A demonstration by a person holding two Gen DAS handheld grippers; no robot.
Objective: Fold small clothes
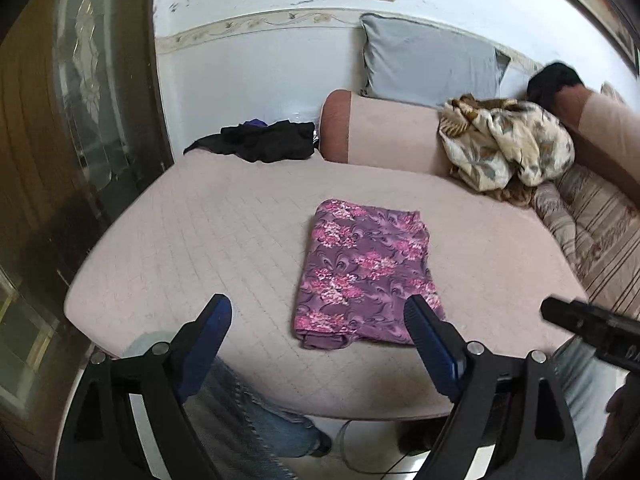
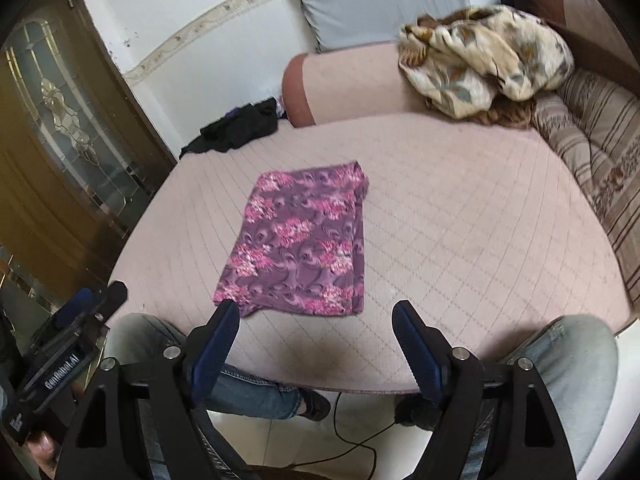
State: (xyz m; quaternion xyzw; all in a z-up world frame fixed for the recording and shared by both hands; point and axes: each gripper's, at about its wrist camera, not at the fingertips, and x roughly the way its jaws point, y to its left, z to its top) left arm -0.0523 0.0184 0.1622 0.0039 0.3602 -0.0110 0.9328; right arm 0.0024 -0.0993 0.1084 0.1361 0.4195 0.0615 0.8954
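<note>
On the far left of the bed (image 1: 200, 240) lies a dark heap of clothes (image 1: 264, 140), not folded, so I think it is what remains to do. My left tongs (image 1: 318, 318) are wide apart and hold nothing, above the near edge of the bed. In the middle the purple flowered cloth (image 1: 366, 272) lies flat as a neat rectangle; this piece looks finished. My right tongs (image 2: 316, 320) are also wide apart and empty, just before the cloth. At the far right a crumpled blanket (image 2: 480, 56) lies on the bolster (image 2: 352, 80).
</note>
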